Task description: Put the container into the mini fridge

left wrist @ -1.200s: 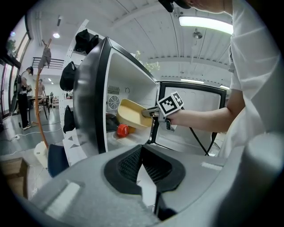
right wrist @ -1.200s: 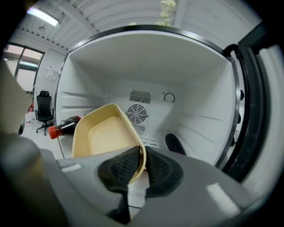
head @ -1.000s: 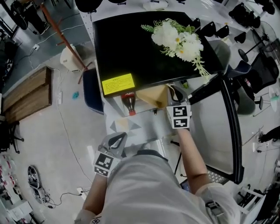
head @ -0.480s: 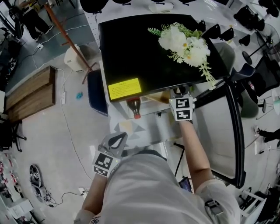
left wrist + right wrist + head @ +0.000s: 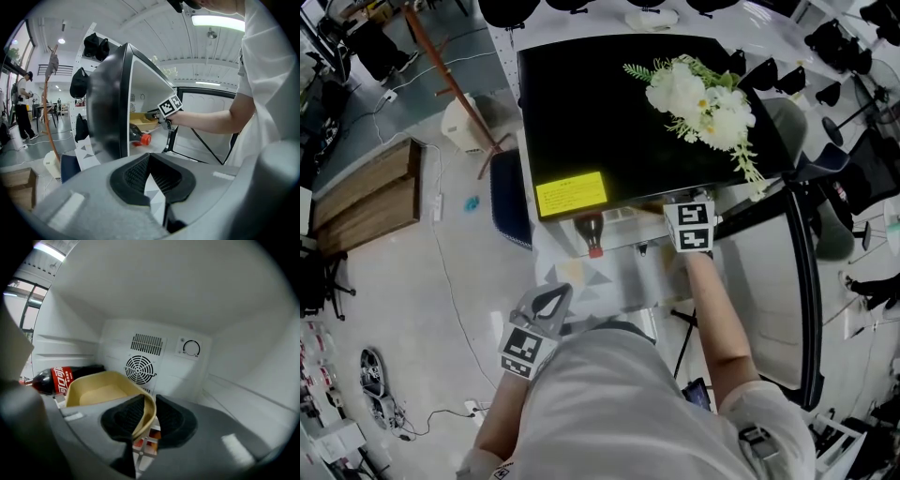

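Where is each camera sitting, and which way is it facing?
Head view: on the person's head, looking steeply down on the mini fridge top and flowers; shows the torso.
Left gripper view: on the left gripper, jaws shut and empty, facing the fridge's open front from outside; shows the right forearm.
Right gripper view: on the right gripper, inside the fridge, facing the back-wall fan; jaws clamp the container rim.
Shared: both gripper views show the container and the bottle.

The side wall of the mini fridge covered most of the container at the left gripper view's centre. From overhead its black top hid the container wholly, and the bottle save its neck.
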Motion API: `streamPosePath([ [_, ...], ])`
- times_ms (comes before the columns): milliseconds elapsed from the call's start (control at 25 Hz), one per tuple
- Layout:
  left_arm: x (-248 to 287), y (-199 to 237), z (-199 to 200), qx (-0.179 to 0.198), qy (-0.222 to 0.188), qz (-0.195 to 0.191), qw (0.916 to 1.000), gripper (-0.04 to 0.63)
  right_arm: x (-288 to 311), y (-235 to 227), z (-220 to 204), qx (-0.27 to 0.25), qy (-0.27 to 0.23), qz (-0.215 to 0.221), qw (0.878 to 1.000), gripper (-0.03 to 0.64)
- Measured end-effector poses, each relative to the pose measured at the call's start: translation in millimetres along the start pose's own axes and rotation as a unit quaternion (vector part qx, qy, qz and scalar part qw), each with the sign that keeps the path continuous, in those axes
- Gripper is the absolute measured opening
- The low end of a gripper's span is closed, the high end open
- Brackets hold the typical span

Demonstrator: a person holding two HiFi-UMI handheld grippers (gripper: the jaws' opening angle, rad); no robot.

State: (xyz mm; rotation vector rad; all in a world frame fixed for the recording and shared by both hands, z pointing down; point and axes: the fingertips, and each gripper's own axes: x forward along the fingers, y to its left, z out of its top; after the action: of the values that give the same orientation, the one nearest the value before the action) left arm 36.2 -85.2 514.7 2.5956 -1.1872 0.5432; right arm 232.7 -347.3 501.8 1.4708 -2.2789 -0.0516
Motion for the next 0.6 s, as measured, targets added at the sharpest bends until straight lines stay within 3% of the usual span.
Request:
streamPosePath([
  [600,4.6,-0.7,-1.2,0.004,0.000,-0.013,0.9999,0.008,-14.0,3.5,8.7,0.013,-0.011,-0.002,1.000,0.081],
])
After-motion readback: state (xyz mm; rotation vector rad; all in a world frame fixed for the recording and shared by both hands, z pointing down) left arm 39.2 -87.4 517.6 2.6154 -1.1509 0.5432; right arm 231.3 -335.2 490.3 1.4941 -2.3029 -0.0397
